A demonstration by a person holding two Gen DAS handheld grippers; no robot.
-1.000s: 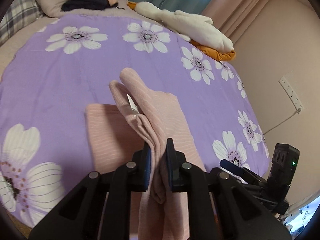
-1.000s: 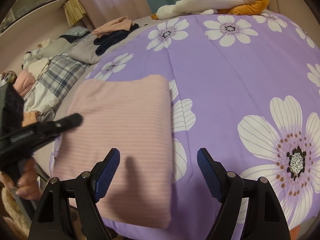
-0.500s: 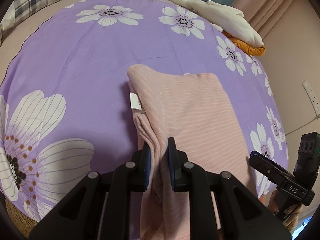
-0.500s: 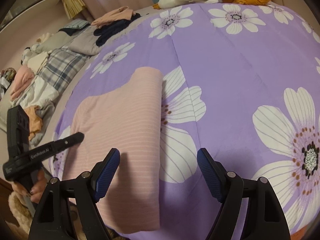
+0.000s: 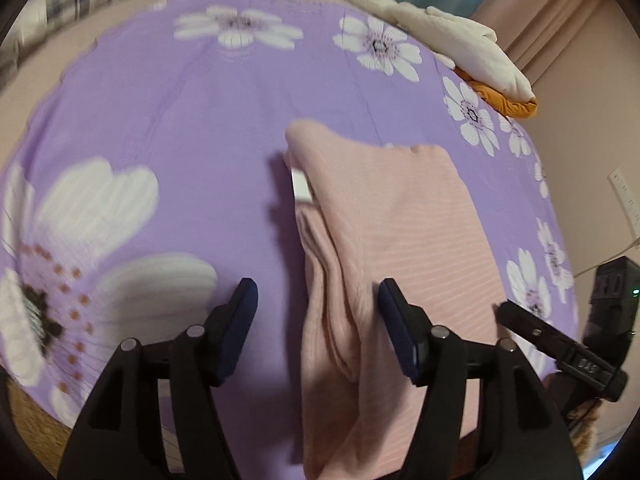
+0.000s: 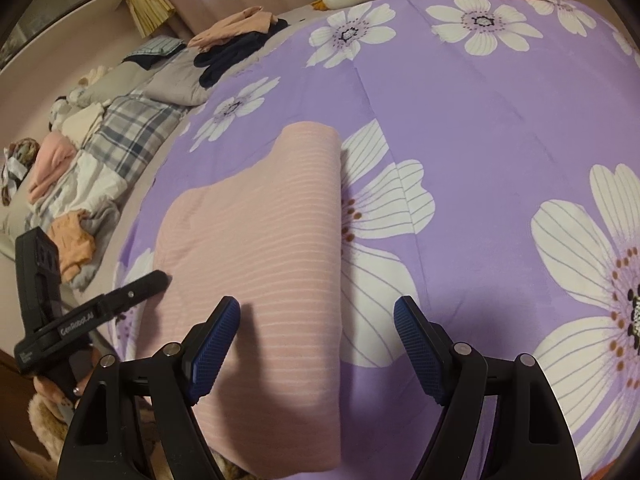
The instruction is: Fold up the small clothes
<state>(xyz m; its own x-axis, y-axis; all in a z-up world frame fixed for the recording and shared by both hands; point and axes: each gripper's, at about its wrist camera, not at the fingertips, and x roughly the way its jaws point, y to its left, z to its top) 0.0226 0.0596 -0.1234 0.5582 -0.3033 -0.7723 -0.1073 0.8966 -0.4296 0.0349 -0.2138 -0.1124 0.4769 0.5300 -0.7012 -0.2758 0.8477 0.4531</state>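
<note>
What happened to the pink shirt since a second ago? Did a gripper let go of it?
Yes. The left gripper was pinching the pink shirt and carried its folded edge across; now its jaws are open and the shirt lies loose on the purple blanket. The right gripper stayed open, holding nothing, above the shirt's near edge.
</note>
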